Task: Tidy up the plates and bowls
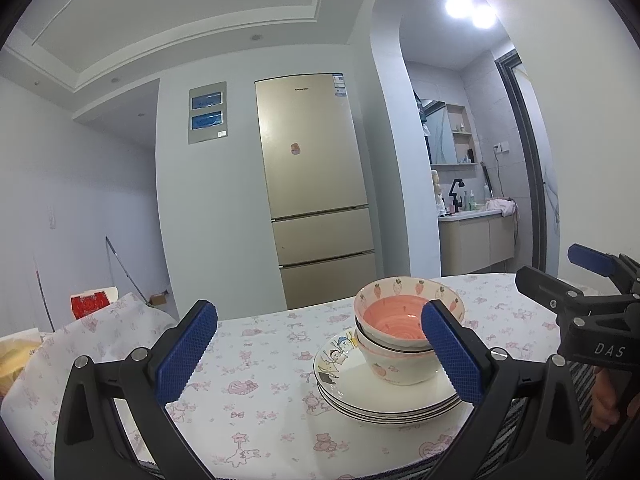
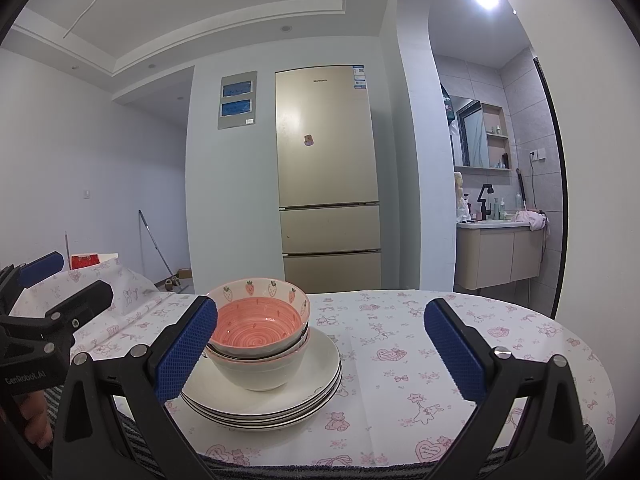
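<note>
- Left gripper (image 1: 320,354): fingers spread wide, holding nothing.
- Right gripper (image 2: 320,350): fingers likewise apart, empty.
- Bowls (image 2: 259,334): nested, on stacked plates (image 2: 264,408), upon table (image 2: 460,344) with patterned cloth.
- Refrigerator (image 2: 328,176): beyond table, against wall.
- Approach to stack unobstructed.

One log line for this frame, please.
left hand-held gripper open | right hand-held gripper open | bowls nested on plates
</note>
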{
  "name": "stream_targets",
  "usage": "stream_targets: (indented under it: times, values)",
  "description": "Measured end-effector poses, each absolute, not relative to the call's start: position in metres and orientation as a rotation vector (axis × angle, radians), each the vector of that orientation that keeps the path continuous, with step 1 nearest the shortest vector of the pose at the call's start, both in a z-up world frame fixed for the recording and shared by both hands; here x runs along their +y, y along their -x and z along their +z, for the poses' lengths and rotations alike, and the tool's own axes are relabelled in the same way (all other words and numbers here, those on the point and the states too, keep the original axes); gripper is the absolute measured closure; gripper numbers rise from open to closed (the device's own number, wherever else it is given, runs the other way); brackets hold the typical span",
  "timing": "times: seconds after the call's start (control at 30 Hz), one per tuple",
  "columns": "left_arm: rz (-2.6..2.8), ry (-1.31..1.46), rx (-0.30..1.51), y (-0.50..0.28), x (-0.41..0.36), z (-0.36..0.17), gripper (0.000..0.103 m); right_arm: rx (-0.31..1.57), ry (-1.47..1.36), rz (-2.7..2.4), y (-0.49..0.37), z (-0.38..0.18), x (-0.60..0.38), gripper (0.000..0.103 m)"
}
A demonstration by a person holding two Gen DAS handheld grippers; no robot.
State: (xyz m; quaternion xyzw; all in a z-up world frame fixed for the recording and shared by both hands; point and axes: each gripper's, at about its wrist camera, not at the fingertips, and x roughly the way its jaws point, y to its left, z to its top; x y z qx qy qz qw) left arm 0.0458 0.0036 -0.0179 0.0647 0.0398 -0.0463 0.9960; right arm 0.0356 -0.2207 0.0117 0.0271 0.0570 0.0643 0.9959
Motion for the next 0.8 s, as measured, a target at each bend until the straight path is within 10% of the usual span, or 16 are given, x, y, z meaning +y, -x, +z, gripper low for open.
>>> stream_targets:
  times: [0.8]
  values:
    - [-0.093, -0.126, 0.081, -0.0462, 0.0029, -0.0195, 0.0, 0.115, -0.057, 0.127, -0.0352, 0.0118, -0.2204, 0.0]
